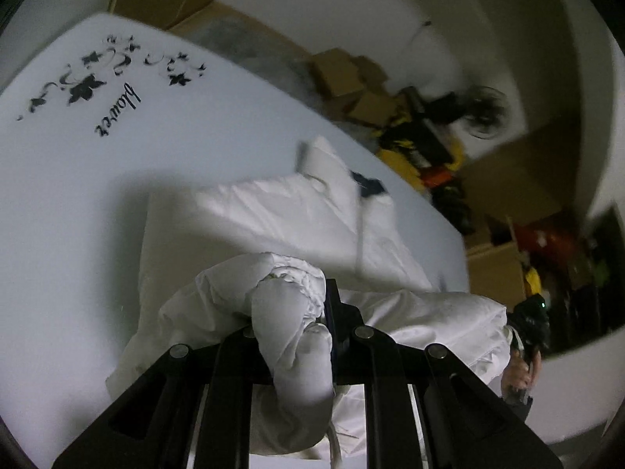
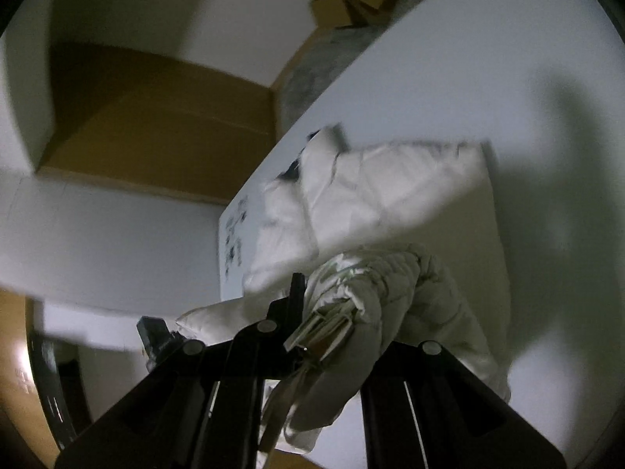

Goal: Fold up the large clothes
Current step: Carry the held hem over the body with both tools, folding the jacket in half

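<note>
white jacket [image 1: 297, 215] pinched by both closed grippers [image 1: 308, 305] [image 2: 312, 297]; flower print [image 1: 90, 82] sharp only left view.

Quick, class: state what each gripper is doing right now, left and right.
Left gripper: shut on a bunched fold of the white padded jacket.
Right gripper: shut on another bunch of the same jacket, near its zipper end.
</note>
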### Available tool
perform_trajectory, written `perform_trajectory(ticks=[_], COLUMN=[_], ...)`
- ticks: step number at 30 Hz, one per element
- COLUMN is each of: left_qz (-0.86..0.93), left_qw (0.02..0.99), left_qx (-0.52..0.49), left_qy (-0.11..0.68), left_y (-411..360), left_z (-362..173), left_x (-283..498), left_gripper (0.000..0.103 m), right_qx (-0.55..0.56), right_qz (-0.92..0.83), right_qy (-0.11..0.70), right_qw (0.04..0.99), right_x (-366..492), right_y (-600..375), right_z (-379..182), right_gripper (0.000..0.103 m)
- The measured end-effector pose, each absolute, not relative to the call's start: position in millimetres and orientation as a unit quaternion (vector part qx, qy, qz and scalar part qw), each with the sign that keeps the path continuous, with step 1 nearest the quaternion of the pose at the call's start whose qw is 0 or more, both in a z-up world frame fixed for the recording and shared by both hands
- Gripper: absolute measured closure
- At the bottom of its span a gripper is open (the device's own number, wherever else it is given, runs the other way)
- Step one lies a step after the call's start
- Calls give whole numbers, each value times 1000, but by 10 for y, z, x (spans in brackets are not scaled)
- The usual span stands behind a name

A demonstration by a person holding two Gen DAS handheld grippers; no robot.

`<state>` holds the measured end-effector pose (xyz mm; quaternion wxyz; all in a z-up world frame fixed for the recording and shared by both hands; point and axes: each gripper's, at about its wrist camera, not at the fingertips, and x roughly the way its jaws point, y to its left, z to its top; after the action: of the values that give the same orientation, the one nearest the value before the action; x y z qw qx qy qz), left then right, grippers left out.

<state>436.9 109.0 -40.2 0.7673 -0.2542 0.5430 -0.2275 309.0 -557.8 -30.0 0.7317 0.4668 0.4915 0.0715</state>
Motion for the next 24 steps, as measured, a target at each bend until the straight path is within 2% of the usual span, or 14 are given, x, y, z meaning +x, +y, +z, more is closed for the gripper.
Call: perform_trajectory(ticks=[7, 16, 19, 20, 21, 22, 23, 24], left_qz=[-189, -183, -192, -196, -207, -222, -237, -251], left_qw=[749, 742, 729, 727, 725, 724, 723, 720], left_qx=[-262, -269, -298, -306, -323, -342, -356, -369], left_qy=[579, 586, 586, 583, 571, 556, 543, 531], left_y=[837, 797, 857, 882, 932, 984, 1033, 1085], left_z=[-1021, -1489, -1568, -1549, -1480, -1379, -1281, -1153], left_x=[5233, 5595, 5661, 5666, 5661, 5645, 5616, 5590], left_gripper=[89, 88, 85, 85, 77, 70, 48, 15], right_qx=[503, 491, 522, 522, 527, 534, 545, 557], right_qz=[22, 15, 33, 40, 43, 45, 48, 49], right_qy=[515, 515, 484, 474, 458, 442, 416, 385], right_qw=[694, 703, 702, 708, 714, 719, 726, 734], right_x=[3924, 4263, 4229, 4226, 4210, 4200, 4158, 4096], right_y=[-5941, -6003, -6077, -6086, -6106, -6139, -6180, -6230], right_z=[-1035, -1520, -1595, -1571, -1518, -1461, -1349, -1203], right_gripper=[96, 95, 86, 77, 70, 53, 39, 30])
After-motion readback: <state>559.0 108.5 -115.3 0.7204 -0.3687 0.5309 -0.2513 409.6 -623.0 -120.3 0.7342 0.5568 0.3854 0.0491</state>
